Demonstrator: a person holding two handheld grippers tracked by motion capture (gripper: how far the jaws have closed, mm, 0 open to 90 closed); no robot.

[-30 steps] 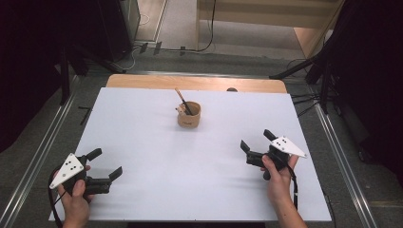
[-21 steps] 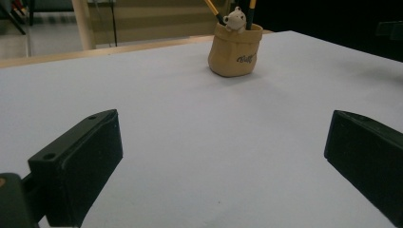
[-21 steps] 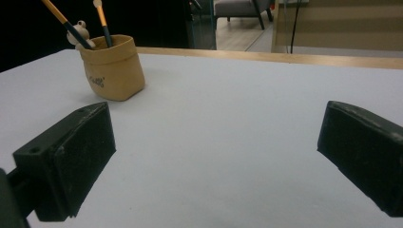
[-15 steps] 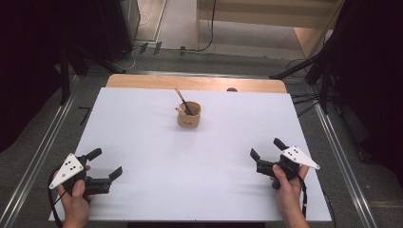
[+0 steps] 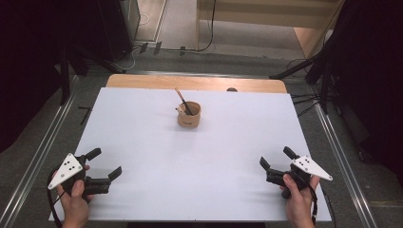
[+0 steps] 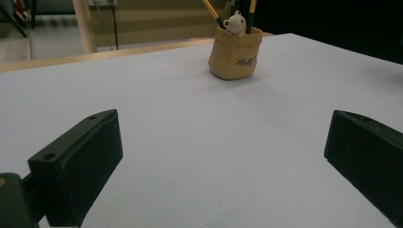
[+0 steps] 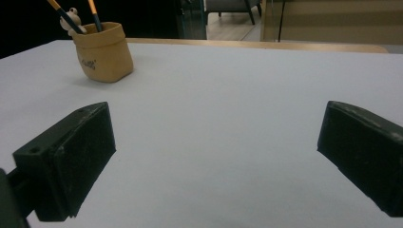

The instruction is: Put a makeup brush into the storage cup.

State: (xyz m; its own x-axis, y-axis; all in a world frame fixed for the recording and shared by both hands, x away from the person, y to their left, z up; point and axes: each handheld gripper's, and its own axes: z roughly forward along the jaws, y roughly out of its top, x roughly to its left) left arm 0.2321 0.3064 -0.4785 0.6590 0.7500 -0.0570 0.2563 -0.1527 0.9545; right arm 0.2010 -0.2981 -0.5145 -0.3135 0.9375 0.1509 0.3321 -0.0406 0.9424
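Note:
A tan sack-shaped holder (image 5: 189, 115) with a small bear figure on its rim stands at the middle back of the white table (image 5: 199, 175). Pencils (image 5: 181, 99) stick out of it. My left gripper (image 5: 105, 163) rests near the front left corner, open, with nothing between its jaws. My right gripper (image 5: 276, 157) is near the front right corner, also open and empty. The holder (image 6: 235, 52) shows far ahead in the left gripper view. In the right gripper view the holder (image 7: 102, 52) stands at the upper left. Both grippers are well apart from it.
A wooden strip (image 5: 199, 83) runs along the table's far edge. Metal rails (image 5: 43, 152) flank the table on both sides. Dark stands and cables (image 5: 323, 71) lie on the floor beyond.
My right gripper has drawn back toward the front right corner of the table. The left gripper and the holder have stayed put.

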